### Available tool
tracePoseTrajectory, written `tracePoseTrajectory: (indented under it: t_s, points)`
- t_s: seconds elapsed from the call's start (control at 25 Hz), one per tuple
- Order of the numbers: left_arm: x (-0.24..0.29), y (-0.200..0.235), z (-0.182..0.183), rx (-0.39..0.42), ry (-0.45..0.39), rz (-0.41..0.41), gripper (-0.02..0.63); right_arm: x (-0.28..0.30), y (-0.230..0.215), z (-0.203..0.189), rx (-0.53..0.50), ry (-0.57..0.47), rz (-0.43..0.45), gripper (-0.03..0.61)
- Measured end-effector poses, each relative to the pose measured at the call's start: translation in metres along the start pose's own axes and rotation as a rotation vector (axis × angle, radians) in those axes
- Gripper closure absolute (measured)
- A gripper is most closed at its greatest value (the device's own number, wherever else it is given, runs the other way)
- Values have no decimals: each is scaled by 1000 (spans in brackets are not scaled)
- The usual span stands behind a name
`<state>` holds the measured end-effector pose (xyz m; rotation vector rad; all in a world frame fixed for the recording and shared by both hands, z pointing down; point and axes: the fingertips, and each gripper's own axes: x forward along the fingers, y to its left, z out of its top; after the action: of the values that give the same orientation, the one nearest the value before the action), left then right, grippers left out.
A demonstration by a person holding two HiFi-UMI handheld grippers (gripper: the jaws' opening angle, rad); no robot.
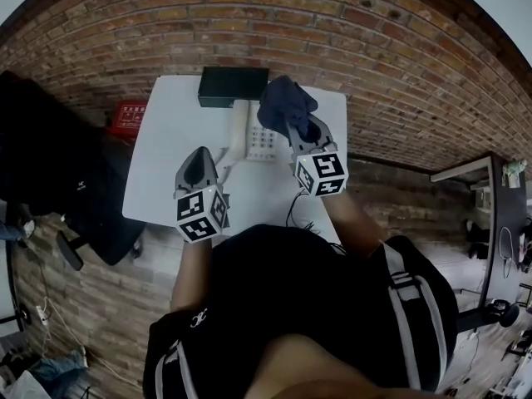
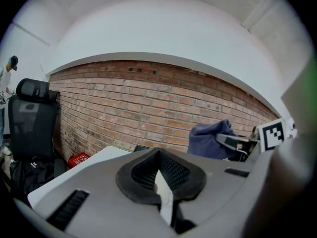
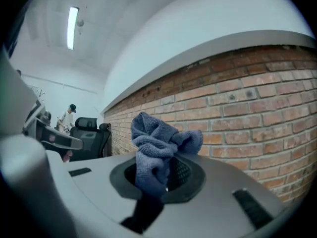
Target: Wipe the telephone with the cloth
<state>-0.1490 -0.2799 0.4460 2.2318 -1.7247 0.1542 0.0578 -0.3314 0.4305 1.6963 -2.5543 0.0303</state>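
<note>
Cloth (image 3: 161, 143) sits clamped between right gripper (image 3: 157, 180) jaws.

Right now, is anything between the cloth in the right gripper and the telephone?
Nothing visible. The right gripper holds the cloth over the telephone's far right corner. The black box sits behind the phone, and the left gripper, jaws together, is at its near left; neither is in the path.

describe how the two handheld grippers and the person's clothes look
The left gripper and right gripper both have pale grey shells and black ribbed pads round the jaws. Each carries a white cube with black square markers at the rear. The person wears a black top with pale grey stripes.
</note>
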Motion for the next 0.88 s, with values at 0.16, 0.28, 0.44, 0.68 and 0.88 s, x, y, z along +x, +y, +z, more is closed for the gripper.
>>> tracePoseTrajectory:
  t_s: [0.16,0.28,0.44,0.68,0.88]
  points:
    - [3,-3,1,43,4,-7,617,-18,2,10,-6,-42,4,551]
    - [4,-7,2,72,3,-18,617,-22,1,8,18,-37,-10,552]
    - [6,-11,3,93,2,-38,617,-25,5,9,22,-32,-13,552]
    - [6,-14,6,103,3,-59,617,-28,3,10,4,-7,-37,552]
    - [4,-13,4,102,10,-69,617,-26,9,8,0,7,-29,552]
